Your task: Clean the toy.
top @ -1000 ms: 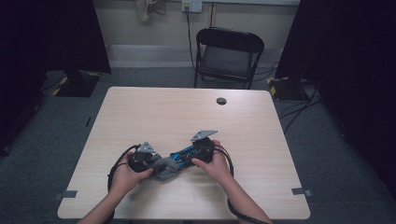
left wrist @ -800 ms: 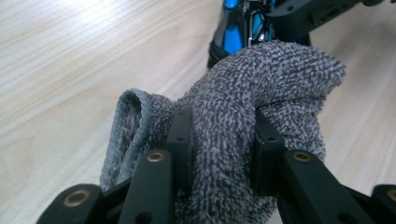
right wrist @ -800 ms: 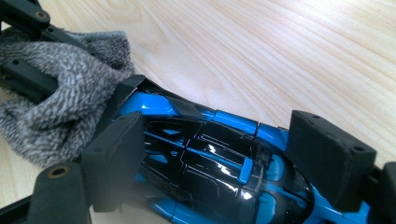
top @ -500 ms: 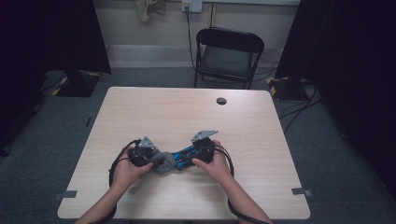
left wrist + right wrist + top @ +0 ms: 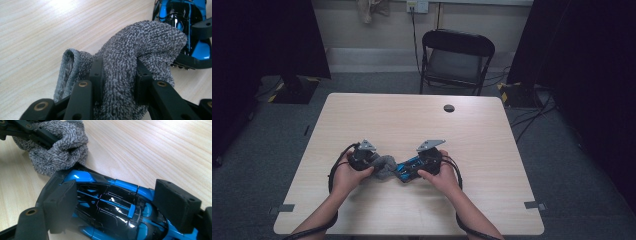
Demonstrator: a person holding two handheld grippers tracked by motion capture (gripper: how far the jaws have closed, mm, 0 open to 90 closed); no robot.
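Table (image 5: 492,150): L claw (image 5: 118,75) pinches grey cloth (image 5: 140,45), R claw (image 5: 122,207) clamps blue car (image 5: 110,205)

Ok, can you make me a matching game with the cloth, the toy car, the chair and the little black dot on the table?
Things:
1. cloth
2. toy car
3. chair
4. black dot

Descriptions:
A. blue and black, between the jaws of the right gripper
B. on the floor beyond the table
C. grey, pinched in the left gripper
D. near the table's far edge

Pairs: 1-C, 2-A, 3-B, 4-D
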